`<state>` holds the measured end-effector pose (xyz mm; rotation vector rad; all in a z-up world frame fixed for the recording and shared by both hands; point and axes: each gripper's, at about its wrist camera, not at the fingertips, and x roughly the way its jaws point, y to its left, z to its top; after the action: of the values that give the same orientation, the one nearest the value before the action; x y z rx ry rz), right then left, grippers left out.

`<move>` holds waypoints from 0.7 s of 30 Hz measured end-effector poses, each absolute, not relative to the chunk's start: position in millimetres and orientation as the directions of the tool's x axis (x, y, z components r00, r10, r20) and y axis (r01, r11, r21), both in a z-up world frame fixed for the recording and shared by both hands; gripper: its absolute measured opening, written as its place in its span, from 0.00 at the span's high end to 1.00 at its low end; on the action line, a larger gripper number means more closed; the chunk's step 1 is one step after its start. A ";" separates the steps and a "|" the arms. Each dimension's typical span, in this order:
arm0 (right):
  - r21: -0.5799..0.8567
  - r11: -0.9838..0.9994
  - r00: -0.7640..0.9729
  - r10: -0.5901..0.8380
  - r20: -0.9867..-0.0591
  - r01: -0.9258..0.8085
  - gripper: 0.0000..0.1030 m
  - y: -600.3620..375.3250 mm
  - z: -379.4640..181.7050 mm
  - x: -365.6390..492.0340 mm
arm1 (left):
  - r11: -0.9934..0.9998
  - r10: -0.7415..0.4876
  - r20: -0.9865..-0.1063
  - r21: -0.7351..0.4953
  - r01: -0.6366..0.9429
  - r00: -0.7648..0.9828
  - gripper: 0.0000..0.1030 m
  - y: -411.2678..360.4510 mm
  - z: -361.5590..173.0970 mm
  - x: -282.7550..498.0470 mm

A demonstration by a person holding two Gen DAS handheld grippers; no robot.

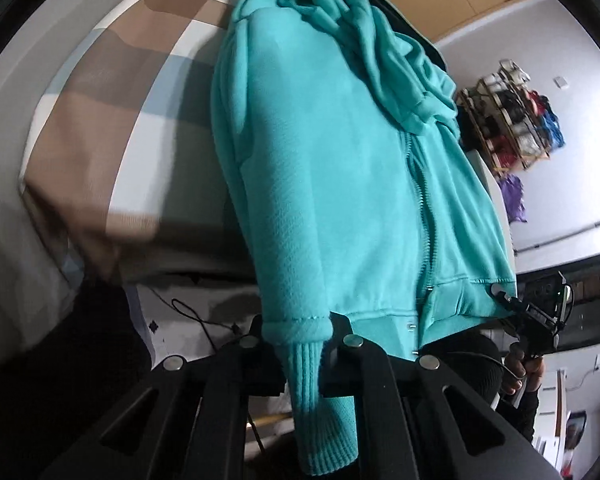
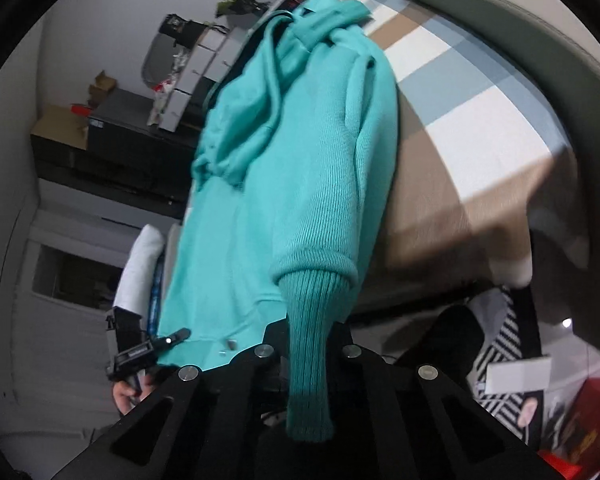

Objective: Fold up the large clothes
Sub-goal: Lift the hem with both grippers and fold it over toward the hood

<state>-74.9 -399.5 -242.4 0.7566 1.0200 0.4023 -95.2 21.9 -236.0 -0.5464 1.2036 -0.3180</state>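
A teal zip hoodie (image 1: 332, 168) lies stretched from the bed toward me, sleeves folded along its sides, hood bunched at the far end. My left gripper (image 1: 300, 332) is shut on the hem and a ribbed sleeve cuff (image 1: 320, 408), which hangs down between the fingers. My right gripper (image 2: 308, 340) is shut on the other hem corner and its ribbed cuff (image 2: 312, 360); the hoodie (image 2: 284, 140) fills that view. Each gripper shows in the other's view: the right one (image 1: 536, 312), the left one (image 2: 140, 352).
The bed has a checked brown, white and blue cover (image 1: 112, 92) (image 2: 472, 120). A shelf rack with clutter (image 1: 508, 116) stands by the wall on the right. A dark cabinet with boxes (image 2: 112, 132) stands on the left. Cables (image 1: 196, 316) lie on the floor.
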 end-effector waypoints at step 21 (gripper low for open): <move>0.866 0.479 0.644 0.620 -0.449 0.142 0.96 -433.2 -97.0 136.8 | 0.621 -0.657 -0.591 -0.776 -0.108 0.467 0.95 39.9 -69.6 198.7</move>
<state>136.8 -433.2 -97.0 1.0558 0.8522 0.3388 198.7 39.9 -69.6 -0.8619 1.0525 -0.3936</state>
